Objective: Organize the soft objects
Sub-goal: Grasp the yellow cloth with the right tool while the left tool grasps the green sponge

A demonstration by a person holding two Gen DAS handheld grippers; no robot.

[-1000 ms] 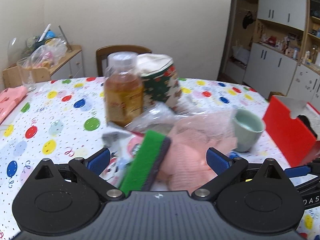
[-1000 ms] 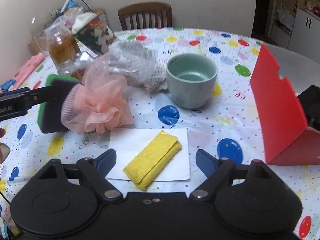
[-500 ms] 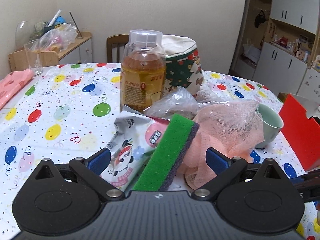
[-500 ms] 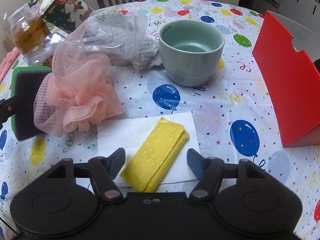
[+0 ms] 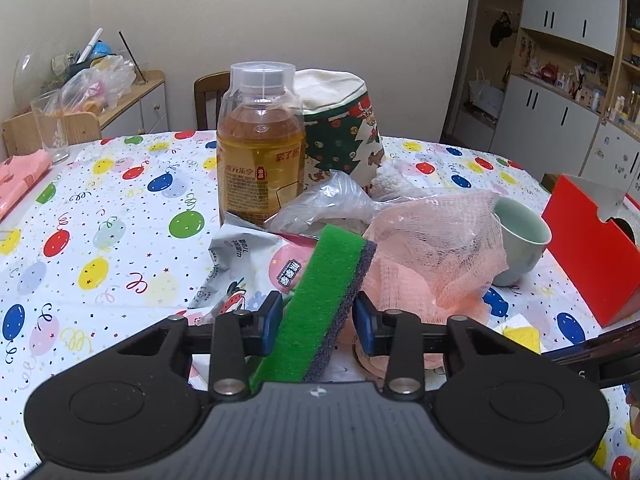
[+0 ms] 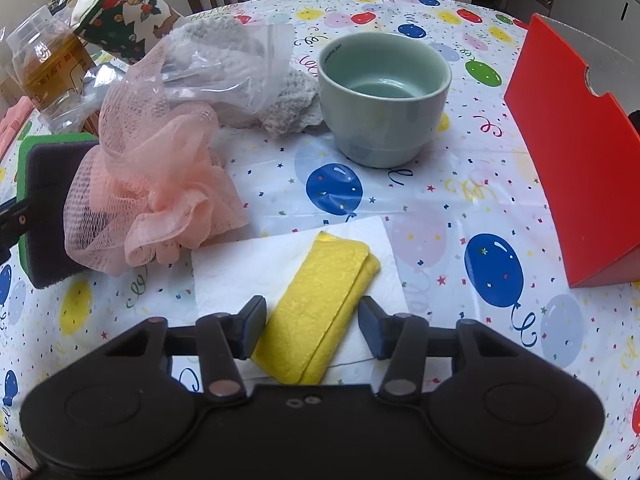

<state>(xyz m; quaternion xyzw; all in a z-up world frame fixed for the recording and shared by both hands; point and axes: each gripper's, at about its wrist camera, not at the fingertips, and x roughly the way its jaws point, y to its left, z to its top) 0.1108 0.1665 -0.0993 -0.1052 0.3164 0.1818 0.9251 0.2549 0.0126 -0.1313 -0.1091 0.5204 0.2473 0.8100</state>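
A green sponge [image 5: 324,300] with a dark grey backing stands on edge between the pads of my left gripper [image 5: 316,320]; the jaws are closing and both pads touch its faces. A pink mesh bath puff [image 5: 436,248] leans against its right side. In the right wrist view, a folded yellow cloth [image 6: 320,304] lies on a white paper napkin [image 6: 240,264]. My right gripper [image 6: 312,326] straddles the cloth's near end, jaws closing, with a gap still showing at the right pad. The sponge [image 6: 48,184] and puff [image 6: 156,184] sit left of the napkin.
A tea bottle [image 5: 260,160], a Christmas-print fabric pouch [image 5: 340,128] and a snack packet [image 5: 240,264] crowd behind the sponge. A clear bag with grey knitwear [image 6: 228,64], a pale green cup [image 6: 384,92] and a red box [image 6: 576,152] stand beyond the napkin on the balloon-print tablecloth [image 6: 440,200].
My left jaws have come in from wide open onto the sponge. The right gripper has sunk toward the yellow cloth and its jaws have narrowed around it.
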